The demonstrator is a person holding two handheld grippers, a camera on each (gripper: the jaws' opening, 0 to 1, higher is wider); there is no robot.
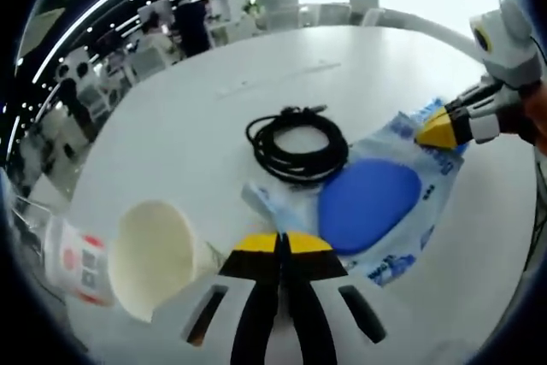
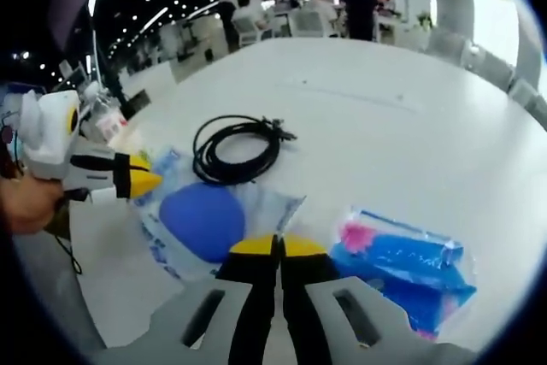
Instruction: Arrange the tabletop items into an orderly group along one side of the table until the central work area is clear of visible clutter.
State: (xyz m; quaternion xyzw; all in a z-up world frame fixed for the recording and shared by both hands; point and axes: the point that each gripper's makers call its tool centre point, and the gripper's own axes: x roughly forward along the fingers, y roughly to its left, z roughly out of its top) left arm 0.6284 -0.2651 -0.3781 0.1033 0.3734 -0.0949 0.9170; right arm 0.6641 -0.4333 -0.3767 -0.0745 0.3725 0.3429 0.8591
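So both grippers are sitting over a big white round table (image 1: 205, 100), and the stuff is bunched up near the middle of it.

In the left gripper view, the left gripper (image 1: 282, 244) is showing its yellow-tipped black jaws pressed together with nothing between them, tips resting right at the edge of a clear plastic bag with blue print (image 1: 389, 203) that's holding a blue oval pad (image 1: 369, 203). There's writing on the bag but it's too blurry to read. A coiled black cable (image 1: 297, 144) is lying just beyond the bag, touching its edge. Off to the left a white paper cup (image 1: 158, 254) is lying on its side with the mouth facing the camera, and next to it there's a white container with red markings (image 1: 77, 261); can't make out the label. The right gripper (image 1: 434, 131) is coming in from the right with its yellow tips on the bag's far corner, looking pinched shut on it.

In the right gripper view, the right gripper (image 2: 275, 247) is looking clenched too, jaws meeting at the bag's (image 2: 256, 211) near edge, blue pad (image 2: 202, 220) just left of the tips. The cable (image 2: 237, 150) is sitting behind it. To the right, apart from the bag, a second packet in blue with a pink patch (image 2: 406, 267) is lying flat; print unreadable. The left gripper (image 2: 144, 182) is poking in from the left, tips closed at the bag's side.

People and chairs are in the background.
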